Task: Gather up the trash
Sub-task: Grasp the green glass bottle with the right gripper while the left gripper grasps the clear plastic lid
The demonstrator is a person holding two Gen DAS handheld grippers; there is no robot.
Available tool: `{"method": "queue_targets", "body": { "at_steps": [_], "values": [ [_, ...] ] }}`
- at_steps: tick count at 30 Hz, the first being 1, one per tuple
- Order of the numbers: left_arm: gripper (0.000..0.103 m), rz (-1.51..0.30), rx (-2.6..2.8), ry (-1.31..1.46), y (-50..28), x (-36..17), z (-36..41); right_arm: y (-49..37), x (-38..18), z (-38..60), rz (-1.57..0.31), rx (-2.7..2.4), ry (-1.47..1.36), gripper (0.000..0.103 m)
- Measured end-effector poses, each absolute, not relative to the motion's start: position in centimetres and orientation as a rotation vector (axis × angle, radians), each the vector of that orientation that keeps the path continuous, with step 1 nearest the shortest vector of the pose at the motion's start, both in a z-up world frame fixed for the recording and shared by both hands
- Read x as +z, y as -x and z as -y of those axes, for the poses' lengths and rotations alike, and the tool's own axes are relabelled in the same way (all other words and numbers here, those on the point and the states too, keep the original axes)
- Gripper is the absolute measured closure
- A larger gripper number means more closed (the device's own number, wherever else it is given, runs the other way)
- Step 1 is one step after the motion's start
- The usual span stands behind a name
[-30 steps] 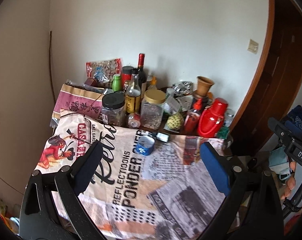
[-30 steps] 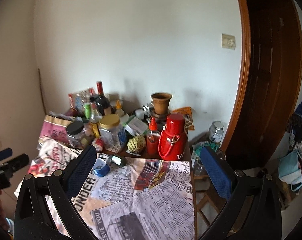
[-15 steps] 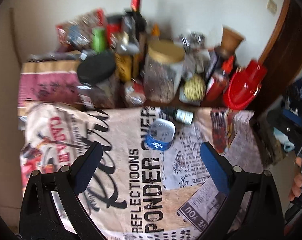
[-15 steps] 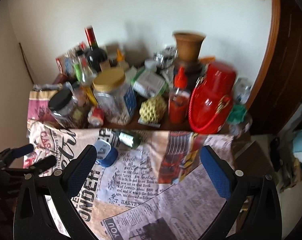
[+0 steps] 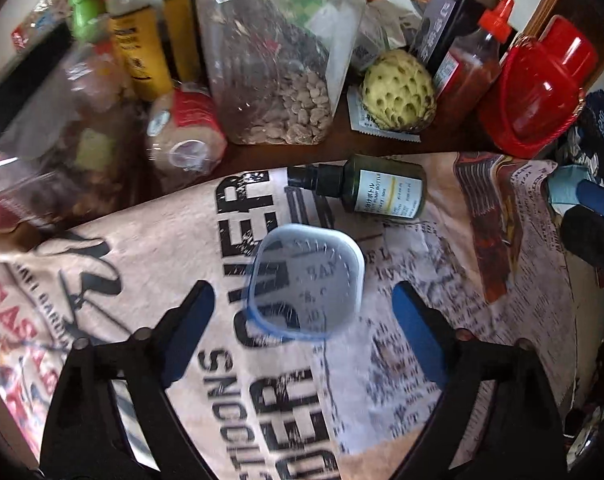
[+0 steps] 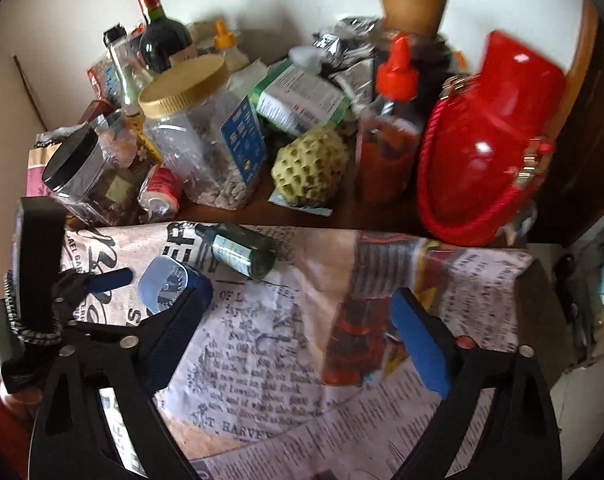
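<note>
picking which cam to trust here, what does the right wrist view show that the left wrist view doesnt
Only the right wrist view shows the wine bottle, the black-lidded jar in sharp outline, and the left gripper from outside, open beside the blue tub.

Only the left wrist view looks down into the tub, which sits just ahead of its open jaws, not yet between them.

Both share the dark green bottle lying on the printed cloth, the gold-lidded jar, the bumpy green fruit and the red flask.
</note>
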State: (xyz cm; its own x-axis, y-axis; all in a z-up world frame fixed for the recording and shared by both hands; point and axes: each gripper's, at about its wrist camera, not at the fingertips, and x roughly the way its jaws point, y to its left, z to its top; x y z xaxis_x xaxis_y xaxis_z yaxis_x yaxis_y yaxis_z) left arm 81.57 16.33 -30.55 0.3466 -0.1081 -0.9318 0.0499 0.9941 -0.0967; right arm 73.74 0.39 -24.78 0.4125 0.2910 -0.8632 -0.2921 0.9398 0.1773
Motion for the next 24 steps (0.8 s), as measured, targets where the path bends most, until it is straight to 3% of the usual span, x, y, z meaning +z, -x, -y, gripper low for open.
{"method": "queue_targets", "body": {
  "at_steps": [3, 6, 22, 24],
  "values": [
    [0.041, -1.238, -0.135, 0.077, -82.3, -31.6, -16.7, -74.9, -25.8, -1.7, -1.113, 0.399, 0.03, 0.019],
    [0.041, -1.226, -0.153, 0.089, -82.1, -31.5, -17.2, -76.0, -26.7, -3.2, -1.136, 0.433, 0.049, 0.026],
    [0.042, -1.19, -0.022, 0.196, -77.1, -28.1, -25.1, -80.5, -32.7, -10.6, -1.284, 0.439, 0.156, 0.026],
    [0.042, -1.171, -0.008, 0.192, -76.6, -27.4, -25.3, -80.8, -33.5, -10.5, -1.311, 0.426, 0.126, 0.037]
  ]
}}
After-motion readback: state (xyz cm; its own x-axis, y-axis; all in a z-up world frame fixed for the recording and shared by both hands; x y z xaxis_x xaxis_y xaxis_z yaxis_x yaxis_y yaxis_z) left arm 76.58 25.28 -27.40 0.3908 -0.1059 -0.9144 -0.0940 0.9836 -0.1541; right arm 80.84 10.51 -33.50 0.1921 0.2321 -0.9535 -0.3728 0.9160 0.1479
